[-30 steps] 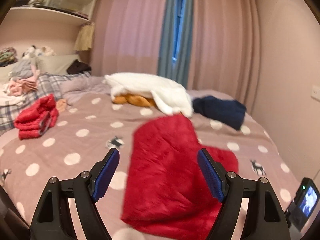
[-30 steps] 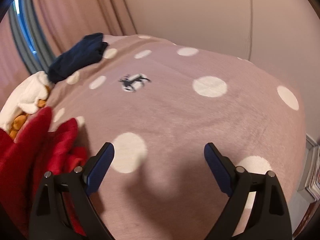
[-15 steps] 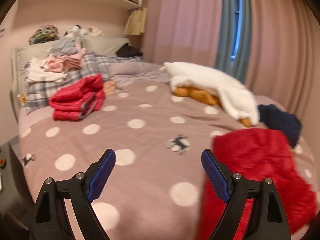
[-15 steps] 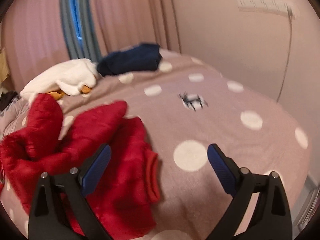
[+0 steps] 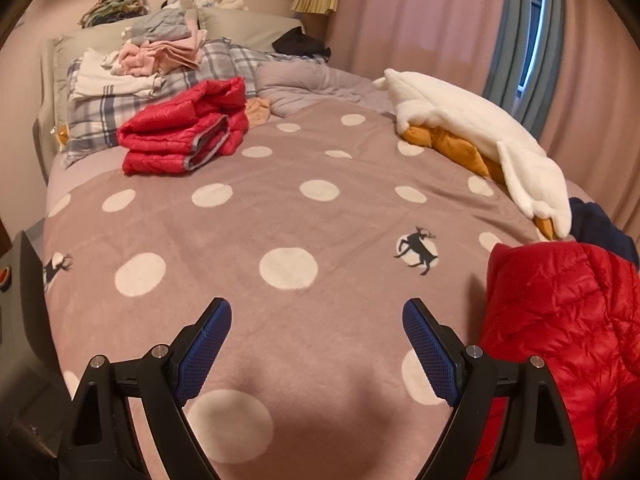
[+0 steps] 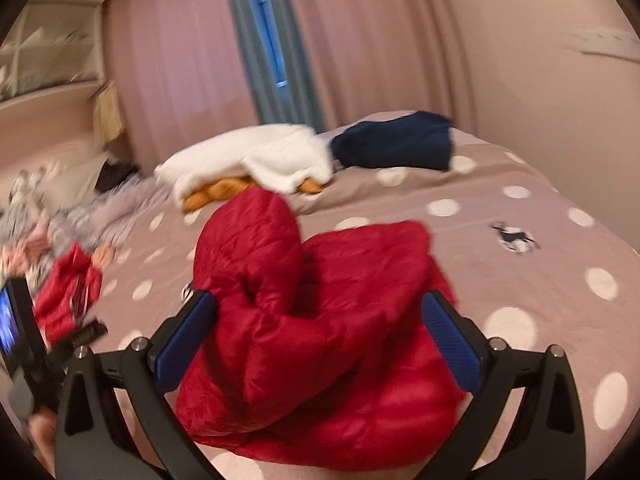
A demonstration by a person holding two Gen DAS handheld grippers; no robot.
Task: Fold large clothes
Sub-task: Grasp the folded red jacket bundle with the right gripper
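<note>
Unfolded jacket [image 5: 560,320] right; folded jacket [image 5: 184,132] far left.

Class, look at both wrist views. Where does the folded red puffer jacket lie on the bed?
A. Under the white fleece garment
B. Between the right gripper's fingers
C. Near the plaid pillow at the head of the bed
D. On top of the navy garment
C: the folded red puffer jacket rests on the polka-dot blanket just in front of the plaid pillow, far from both open grippers.
</note>
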